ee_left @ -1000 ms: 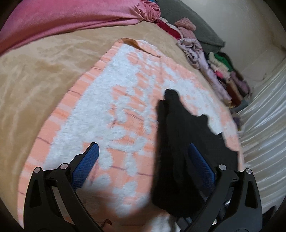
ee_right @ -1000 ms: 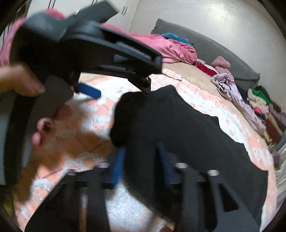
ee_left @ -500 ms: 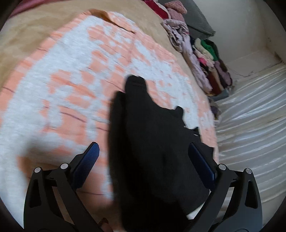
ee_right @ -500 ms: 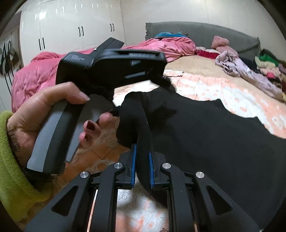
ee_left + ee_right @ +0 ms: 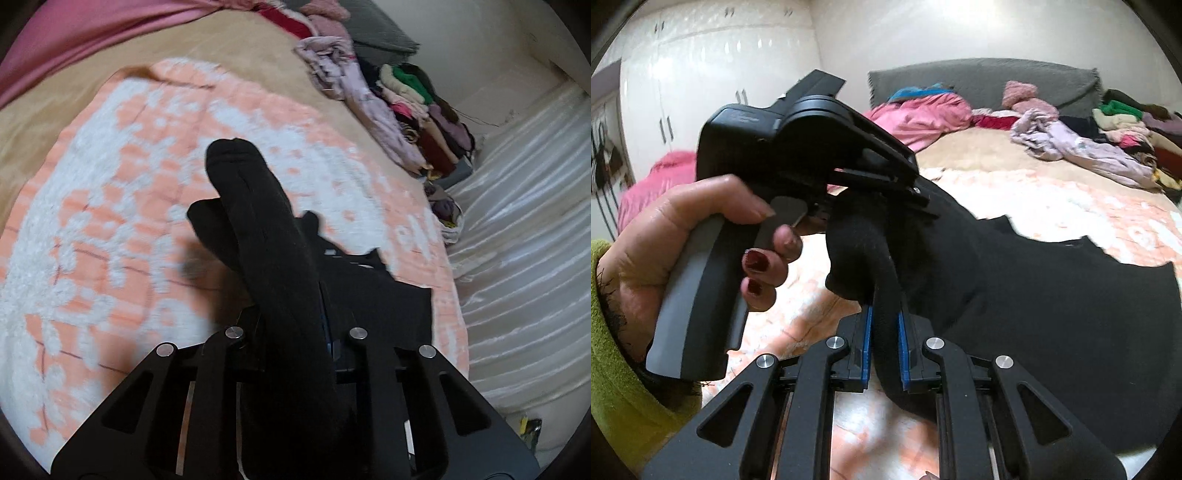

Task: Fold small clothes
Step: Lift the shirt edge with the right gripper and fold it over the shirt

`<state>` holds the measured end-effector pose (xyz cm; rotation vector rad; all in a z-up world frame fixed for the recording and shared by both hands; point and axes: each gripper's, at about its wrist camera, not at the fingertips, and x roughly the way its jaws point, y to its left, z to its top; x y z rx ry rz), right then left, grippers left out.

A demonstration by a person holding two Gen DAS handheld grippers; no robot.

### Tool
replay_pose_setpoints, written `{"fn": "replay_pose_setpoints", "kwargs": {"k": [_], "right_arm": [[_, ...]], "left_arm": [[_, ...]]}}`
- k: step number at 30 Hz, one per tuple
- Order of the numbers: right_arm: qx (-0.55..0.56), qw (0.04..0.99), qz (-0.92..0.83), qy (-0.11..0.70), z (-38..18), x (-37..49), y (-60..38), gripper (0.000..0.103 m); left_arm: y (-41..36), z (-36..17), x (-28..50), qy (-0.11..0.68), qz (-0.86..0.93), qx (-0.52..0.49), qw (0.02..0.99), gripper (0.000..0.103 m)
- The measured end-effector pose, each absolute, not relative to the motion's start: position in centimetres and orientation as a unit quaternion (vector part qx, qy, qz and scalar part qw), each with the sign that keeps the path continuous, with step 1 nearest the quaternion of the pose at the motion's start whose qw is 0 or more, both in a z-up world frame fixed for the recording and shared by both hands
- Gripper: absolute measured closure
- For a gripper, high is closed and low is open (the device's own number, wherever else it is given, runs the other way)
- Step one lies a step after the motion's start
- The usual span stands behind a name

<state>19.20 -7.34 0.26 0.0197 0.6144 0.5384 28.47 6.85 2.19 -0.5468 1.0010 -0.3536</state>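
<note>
Left wrist view looks down along the left gripper [image 5: 295, 332], whose jaws are closing on a thick fold of a black garment [image 5: 266, 229]. The cloth fills the gap between the fingers and pokes out past them as two rounded, sock-like ends; the pads themselves are almost hidden by fabric, so the exact contact is hard to make out. To the right of this gripper more of the black garment spreads flat. Beneath and beyond it lies a fluffy peach and white blanket [image 5: 122, 192], itself on a tan bedcover [image 5: 240, 48]. Farther out, up and to the right, a row of piled clothes [image 5: 406, 96] runs along the edge of the bed, and a pink quilt [image 5: 74, 29] crosses the far left.

Right wrist view shows the right gripper [image 5: 884, 343] clamped narrowly on another fold of the same black garment [image 5: 1052, 302], blue pads [image 5: 866, 343] pressing it from both sides. From the jaws the cloth rises forward in a bunched ridge and fans out wide to the right, over the blanket [image 5: 1052, 206]. Just ahead and to the left, a person's hand [image 5: 701, 236] in a green sleeve [image 5: 613, 362] squeezes the left gripper's handle, its tip [image 5: 919, 195] biting the raised fabric. Beyond stand a white wardrobe [image 5: 701, 81] and a grey headboard [image 5: 979, 77].
</note>
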Motion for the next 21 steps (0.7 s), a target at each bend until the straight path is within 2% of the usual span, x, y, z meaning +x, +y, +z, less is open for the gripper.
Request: {"fn": "replay_pose_setpoints", "kwargs": {"k": [9, 21], "right_arm": [[0.066, 0.936, 0.220, 0.267, 2.9, 17.0, -14.7, 0.093], [0.110, 0.943, 0.163, 0.270, 2.4, 14.5, -23.9, 0.094]], "left_arm": [[-2.7, 6.2, 28.3, 0.466, -0.200, -0.201, 0.838, 0.090], [-13.2, 4.5, 29.1, 0.497, -0.214, -0.161, 0.825, 0.090]]}}
